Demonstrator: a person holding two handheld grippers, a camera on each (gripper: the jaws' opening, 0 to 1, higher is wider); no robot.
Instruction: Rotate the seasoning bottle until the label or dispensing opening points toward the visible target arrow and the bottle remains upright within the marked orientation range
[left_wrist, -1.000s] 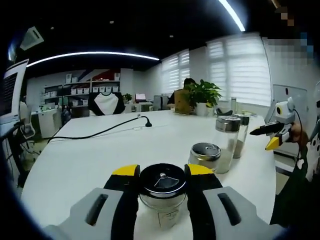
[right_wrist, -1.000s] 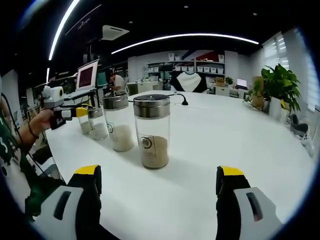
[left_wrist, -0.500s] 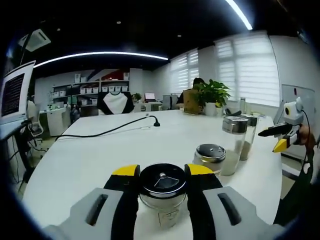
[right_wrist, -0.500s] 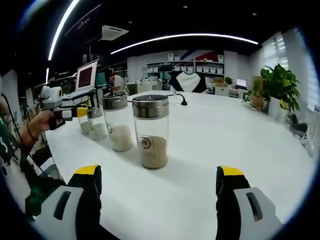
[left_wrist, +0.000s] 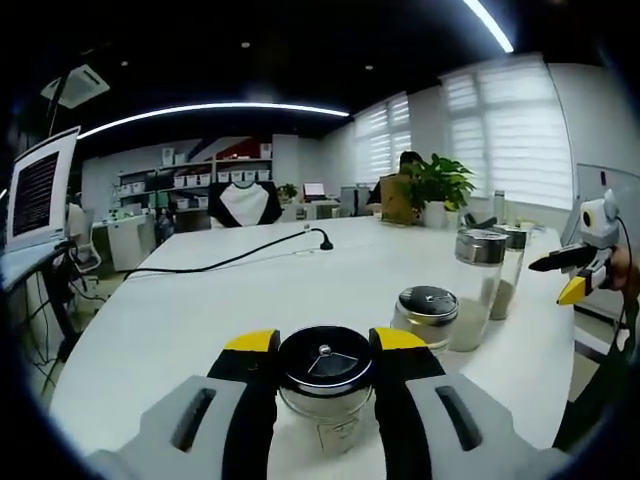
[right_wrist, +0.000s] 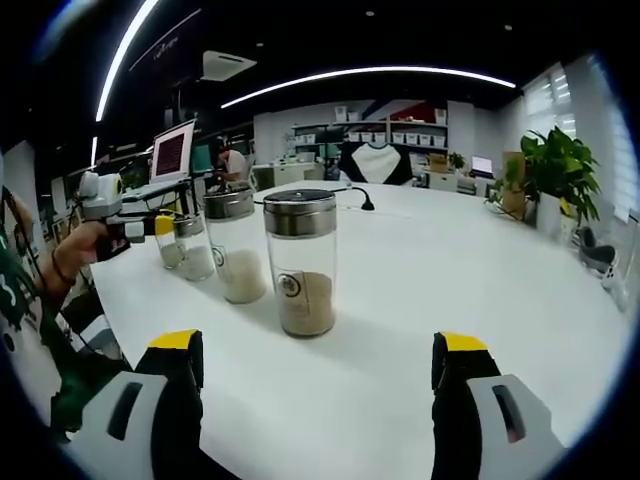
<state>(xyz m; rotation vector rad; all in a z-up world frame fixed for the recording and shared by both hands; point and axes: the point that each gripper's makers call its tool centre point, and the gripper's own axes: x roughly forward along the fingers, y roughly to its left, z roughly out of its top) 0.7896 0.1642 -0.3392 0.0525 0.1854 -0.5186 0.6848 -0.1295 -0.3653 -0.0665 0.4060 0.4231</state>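
A short glass seasoning bottle (left_wrist: 325, 392) with a black metal lid stands on the white table (left_wrist: 200, 320), and my left gripper (left_wrist: 325, 345) is shut on it just under the lid. A small label shows on its near side. In the right gripper view the same left gripper (right_wrist: 150, 226) reaches in from the left, held by a hand, beside the short bottles (right_wrist: 190, 248). My right gripper (right_wrist: 318, 346) stands open over bare table, short of a tall bottle (right_wrist: 300, 262) with brown seasoning. In the left gripper view the right gripper (left_wrist: 572, 272) hovers at the far right.
A row of other bottles stands to the right: a short one (left_wrist: 428, 312) and two tall ones (left_wrist: 478, 286). A black cable (left_wrist: 230, 262) crosses the far table. A potted plant (left_wrist: 435, 190) and a laptop (left_wrist: 35, 195) sit at the edges.
The left gripper view has swung slightly, so the row of bottles and the cable sit further right in it. The bottle stays in its jaws. The right gripper view is almost unchanged.
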